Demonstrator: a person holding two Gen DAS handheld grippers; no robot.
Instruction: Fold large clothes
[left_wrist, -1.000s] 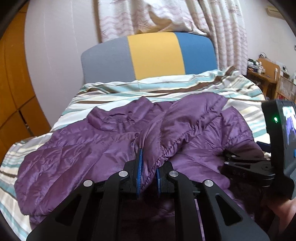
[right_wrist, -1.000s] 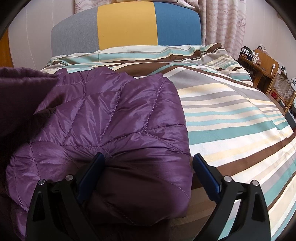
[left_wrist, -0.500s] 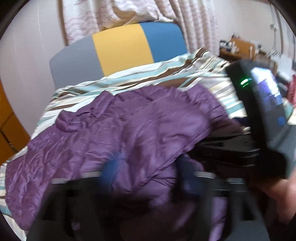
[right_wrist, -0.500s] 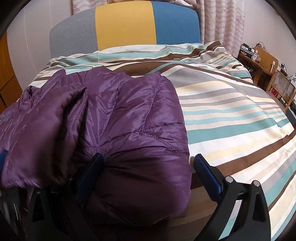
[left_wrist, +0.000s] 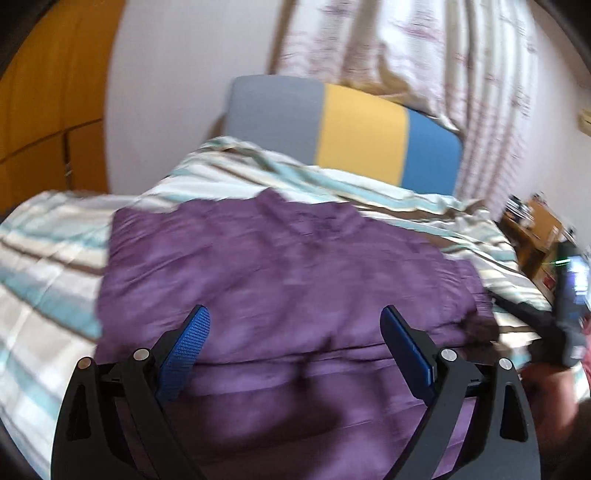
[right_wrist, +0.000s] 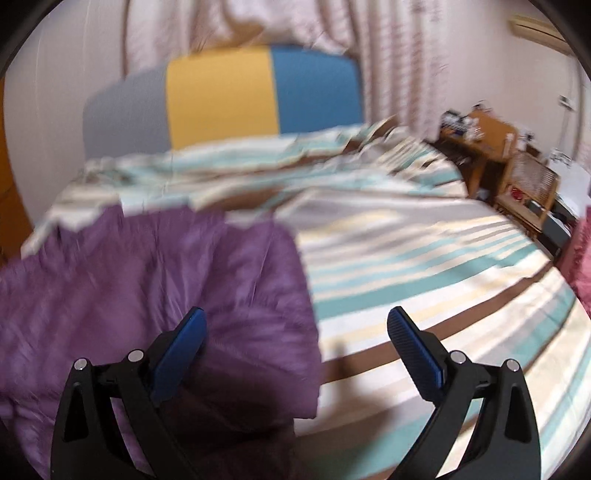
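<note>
1. Purple quilted jacket (left_wrist: 288, 280) lay flat on striped duvet (left_wrist: 44, 266), puffy, sheen on fabric, roughly rectangular folded shape; both views motion-blurred.
2. Duvet bands: teal, cream, brown, grey; soft wrinkles near the headboard (left_wrist: 343, 129), which had grey, yellow and blue panels.
3. Left gripper (left_wrist: 295, 325) pointed downward over the jacket's near edge; black frame, blue ribbed pads (left_wrist: 186, 343).
4. Left jaws had just been opening, stood spread wide; nothing pinched, jacket lay below and ahead between the fingers, not pressed by pads.
5. Right gripper (right_wrist: 295, 328) also tilted down, jaws spread wide, gripping nothing.
6. Jacket (right_wrist: 155, 295) in right view sat left of centre; its right edge ran between the two fingers, left pad (right_wrist: 181, 354) over purple fabric, right pad over bare duvet (right_wrist: 424, 266).
7. Right gripper's body (left_wrist: 569, 295) showed at far right of left view, beside jacket's right corner; a hand (left_wrist: 550, 391) below it.
8. Patterned curtain (right_wrist: 369, 44) hung behind headboard.
</note>
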